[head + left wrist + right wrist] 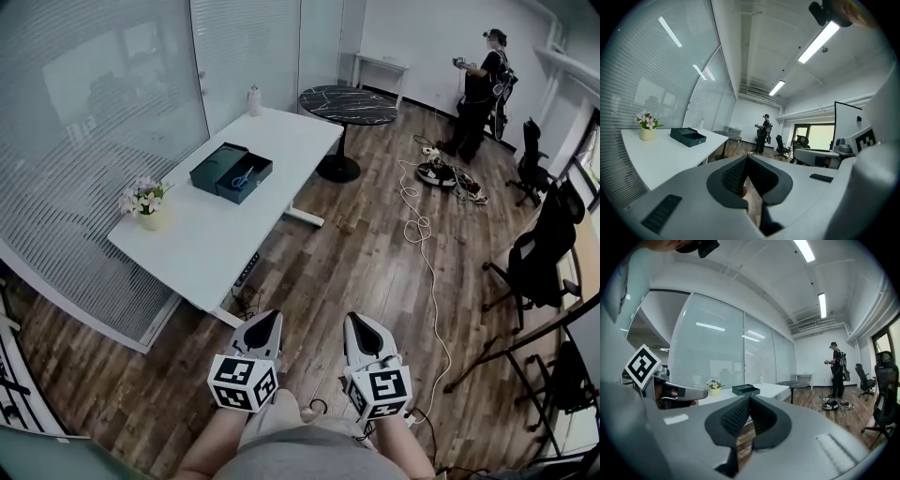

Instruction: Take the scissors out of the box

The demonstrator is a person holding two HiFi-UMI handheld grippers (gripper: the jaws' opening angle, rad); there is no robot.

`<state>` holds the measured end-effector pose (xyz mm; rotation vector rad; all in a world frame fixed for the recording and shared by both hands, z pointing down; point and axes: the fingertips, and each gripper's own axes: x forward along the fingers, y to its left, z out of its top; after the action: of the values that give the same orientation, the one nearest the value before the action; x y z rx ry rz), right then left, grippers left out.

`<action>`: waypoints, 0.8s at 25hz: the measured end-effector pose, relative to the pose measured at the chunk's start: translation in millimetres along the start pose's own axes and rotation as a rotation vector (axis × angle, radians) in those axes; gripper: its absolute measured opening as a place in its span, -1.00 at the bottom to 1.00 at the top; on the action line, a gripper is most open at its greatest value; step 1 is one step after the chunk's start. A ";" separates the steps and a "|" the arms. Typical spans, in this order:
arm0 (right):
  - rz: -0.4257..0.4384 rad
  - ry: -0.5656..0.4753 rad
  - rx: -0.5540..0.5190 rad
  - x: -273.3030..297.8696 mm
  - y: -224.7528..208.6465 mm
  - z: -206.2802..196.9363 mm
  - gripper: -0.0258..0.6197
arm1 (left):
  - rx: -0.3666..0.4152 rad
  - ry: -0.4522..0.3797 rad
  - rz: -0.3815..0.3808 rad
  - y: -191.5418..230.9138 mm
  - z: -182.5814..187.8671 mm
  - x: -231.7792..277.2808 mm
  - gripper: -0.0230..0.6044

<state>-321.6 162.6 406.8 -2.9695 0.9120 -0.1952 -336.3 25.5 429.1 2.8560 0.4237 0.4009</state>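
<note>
scissors' (243, 178) room: an office with a wood floor (375, 253) and a glass wall (94, 94) with blinds along the left of the head view.
white table (234, 230): stands beside that wall, well ahead of both grippers; it bears the box, a flower pot and a bottle.
round table (349, 103): dark marbled top, just past the white table's far end.
person (478, 94): stands at the far side of the room, near a cable (417, 225) that trails over the floor.
office chair (544, 253): black, at the right of the head view.
box (231, 172): dark, open, its two halves side by side near the middle of the white table.
left gripper (270, 319): low in the head view, over the floor, jaws clenched together on nothing.
right gripper (357, 321): beside the left one, over the floor, jaws likewise clenched and empty.
flower pot (145, 202): near the table's closer end, apart from the box.
bottle (253, 99): at the table's far end.
scissors: blue handles, lying inside the box's right half, well apart from both grippers.
</note>
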 end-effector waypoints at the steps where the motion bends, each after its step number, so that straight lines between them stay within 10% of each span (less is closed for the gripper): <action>1: 0.003 0.002 0.000 -0.2 -1.1 -0.9 -0.89 | 0.002 0.004 0.000 -2.1 -1.0 0.6 -0.91; 20: 0.032 0.020 0.028 53.0 -52.0 0.6 -0.89 | 0.007 0.023 -0.027 -4.9 12.8 87.7 -0.91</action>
<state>-249.1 175.9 415.4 -2.9304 0.9503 -0.2352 -253.0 55.1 436.3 2.8521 0.4680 0.4285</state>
